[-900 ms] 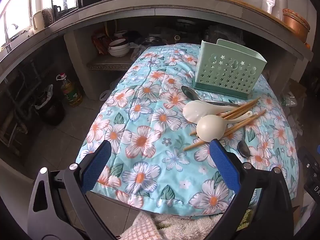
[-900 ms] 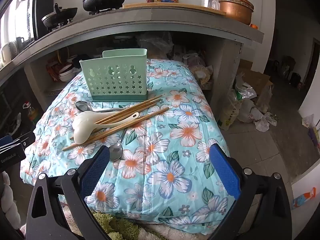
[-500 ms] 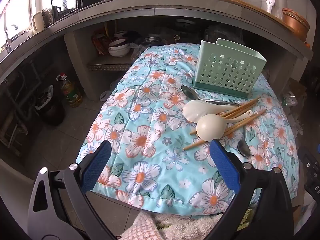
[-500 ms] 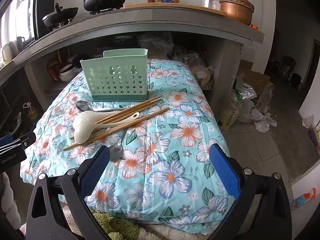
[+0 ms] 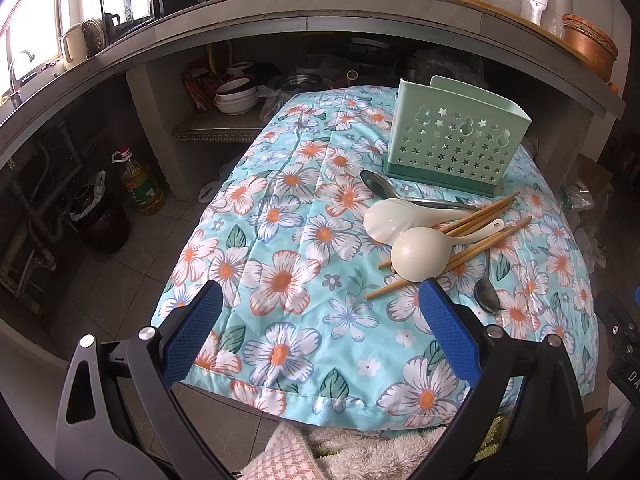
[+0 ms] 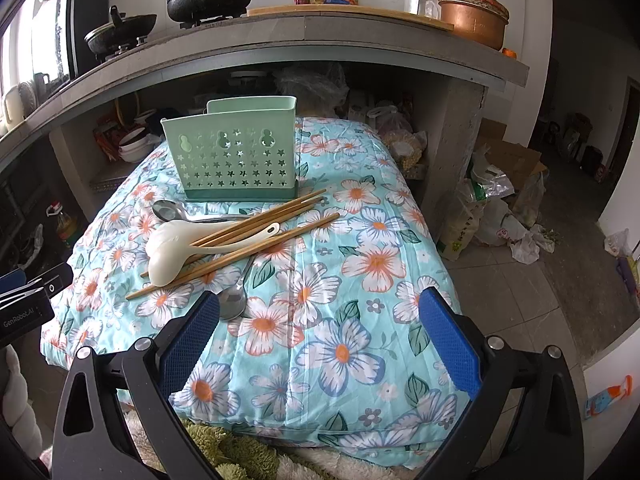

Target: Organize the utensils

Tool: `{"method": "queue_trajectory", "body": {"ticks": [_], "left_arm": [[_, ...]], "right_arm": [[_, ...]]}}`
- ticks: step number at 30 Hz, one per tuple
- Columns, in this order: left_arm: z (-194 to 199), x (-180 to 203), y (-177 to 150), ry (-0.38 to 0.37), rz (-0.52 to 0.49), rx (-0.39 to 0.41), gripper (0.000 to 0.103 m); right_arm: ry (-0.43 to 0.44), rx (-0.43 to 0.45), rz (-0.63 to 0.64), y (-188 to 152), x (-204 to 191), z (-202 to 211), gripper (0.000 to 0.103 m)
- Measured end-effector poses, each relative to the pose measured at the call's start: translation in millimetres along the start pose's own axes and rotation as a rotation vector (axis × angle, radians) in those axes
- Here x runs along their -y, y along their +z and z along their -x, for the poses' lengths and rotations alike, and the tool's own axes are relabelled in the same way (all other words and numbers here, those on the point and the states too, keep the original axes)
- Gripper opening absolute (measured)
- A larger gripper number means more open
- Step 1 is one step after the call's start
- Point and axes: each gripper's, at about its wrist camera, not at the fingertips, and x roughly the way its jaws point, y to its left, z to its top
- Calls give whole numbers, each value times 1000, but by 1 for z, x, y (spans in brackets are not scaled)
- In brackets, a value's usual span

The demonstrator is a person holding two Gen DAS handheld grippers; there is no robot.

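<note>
A mint-green perforated utensil holder [image 5: 454, 146] [image 6: 236, 160] stands upright at the far end of a flower-patterned cloth [image 5: 304, 264] [image 6: 352, 320]. In front of it lie two cream plastic ladles [image 5: 420, 254] [image 6: 168, 256], several wooden chopsticks [image 5: 476, 246] [image 6: 260, 228], a large steel spoon [image 5: 378, 184] [image 6: 168, 210] and a small steel spoon [image 5: 486, 300] [image 6: 232, 300]. My left gripper [image 5: 320, 316] hovers open over the cloth's near edge, left of the pile. My right gripper [image 6: 320, 320] is open too, its left pad beside the small spoon's bowl. Neither holds anything.
A concrete counter [image 6: 320, 40] with pots, bottles and a copper basin runs behind. Bowls [image 5: 236, 98] sit on a shelf under it. An oil bottle [image 5: 142, 186] and a dark jar stand on the floor at left, bags and a cardboard box [image 6: 504, 168] at right.
</note>
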Motion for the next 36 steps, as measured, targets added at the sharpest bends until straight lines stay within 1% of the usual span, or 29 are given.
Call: {"method": "queue_trajectory", "body": {"ticks": [36], "left_arm": [[-1, 2, -2, 0, 0, -5, 95]], "right_arm": [[1, -3, -1, 1, -2, -2, 97]]}}
